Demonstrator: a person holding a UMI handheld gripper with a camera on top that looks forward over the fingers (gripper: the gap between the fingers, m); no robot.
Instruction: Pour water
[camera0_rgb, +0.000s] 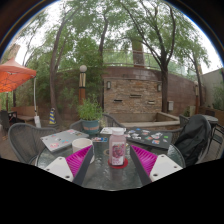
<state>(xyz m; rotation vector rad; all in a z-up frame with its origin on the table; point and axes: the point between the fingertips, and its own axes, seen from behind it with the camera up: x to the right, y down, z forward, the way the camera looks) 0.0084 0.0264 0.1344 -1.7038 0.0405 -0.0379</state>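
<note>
My gripper (112, 160) is open wide, holding nothing; its pink pads (143, 160) flank a clear bottle with a red label (118, 148), which stands upright on the round glass table (100, 180) between the fingers with a gap on each side. A pink cup (81, 146) sits just left of the bottle. Beyond lie books (150, 137) near the table's far edge, then a potted plant (91, 113) and a brick wall (132, 95).

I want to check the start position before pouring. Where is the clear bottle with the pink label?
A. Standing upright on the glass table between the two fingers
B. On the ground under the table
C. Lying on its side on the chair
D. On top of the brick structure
A: the bottle stands upright on the glass table, between the pink-padded fingers of the hand-held gripper, with a gap on each side.
</note>
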